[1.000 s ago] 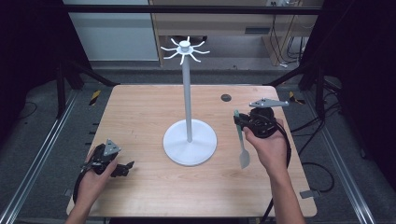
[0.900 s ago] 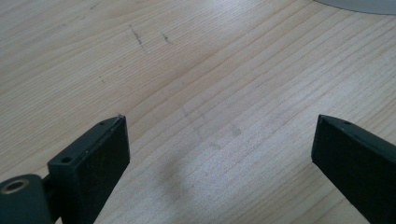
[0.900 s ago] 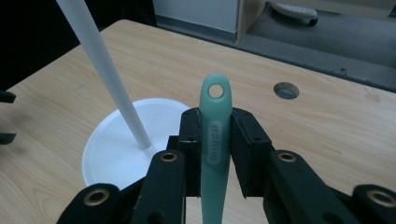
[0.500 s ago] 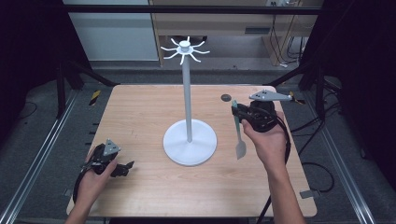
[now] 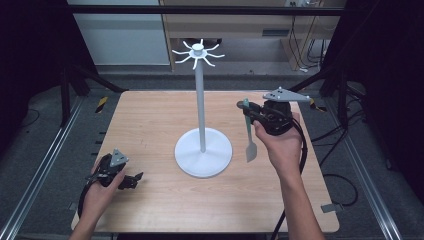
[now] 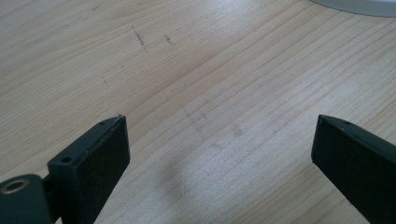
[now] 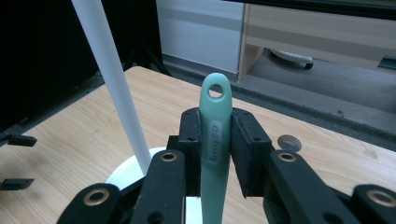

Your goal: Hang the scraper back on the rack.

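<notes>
The spatula is pale green, with a hole at its handle tip and a flat blade hanging down. The right gripper clamps both jaws on the handle, holding it above the table, right of the white stand. The left gripper rests near the table's front-left edge, jaws wide apart over bare wood. Open tabletop lies between the stand's base and the left gripper.
</notes>
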A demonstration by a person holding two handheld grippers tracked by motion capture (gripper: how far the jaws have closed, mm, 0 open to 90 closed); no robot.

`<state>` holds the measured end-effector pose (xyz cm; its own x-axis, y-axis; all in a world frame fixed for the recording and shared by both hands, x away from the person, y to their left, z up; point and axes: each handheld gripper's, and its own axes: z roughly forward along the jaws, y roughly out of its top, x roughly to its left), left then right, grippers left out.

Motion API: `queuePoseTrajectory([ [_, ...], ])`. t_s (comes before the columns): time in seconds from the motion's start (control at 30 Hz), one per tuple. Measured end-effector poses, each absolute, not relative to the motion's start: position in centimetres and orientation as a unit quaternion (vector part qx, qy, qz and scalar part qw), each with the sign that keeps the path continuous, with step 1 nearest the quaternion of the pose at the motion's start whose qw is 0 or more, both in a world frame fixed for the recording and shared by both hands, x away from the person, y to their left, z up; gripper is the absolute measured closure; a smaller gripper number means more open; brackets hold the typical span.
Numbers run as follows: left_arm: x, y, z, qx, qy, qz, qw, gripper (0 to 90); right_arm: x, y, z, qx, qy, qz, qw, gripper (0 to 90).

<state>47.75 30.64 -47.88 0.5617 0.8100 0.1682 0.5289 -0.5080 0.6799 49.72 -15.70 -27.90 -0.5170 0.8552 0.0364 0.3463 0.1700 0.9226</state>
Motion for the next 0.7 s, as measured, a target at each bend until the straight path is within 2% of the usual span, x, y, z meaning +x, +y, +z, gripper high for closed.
queuePoseTrajectory([
  [0.7, 47.8, 30.6, -47.9, 0.834, 0.4, 0.241, 0.292, 4.0, 49.4, -13.9, -25.3, 0.393, 0.715, 0.516, 0.261, 74.9],
])
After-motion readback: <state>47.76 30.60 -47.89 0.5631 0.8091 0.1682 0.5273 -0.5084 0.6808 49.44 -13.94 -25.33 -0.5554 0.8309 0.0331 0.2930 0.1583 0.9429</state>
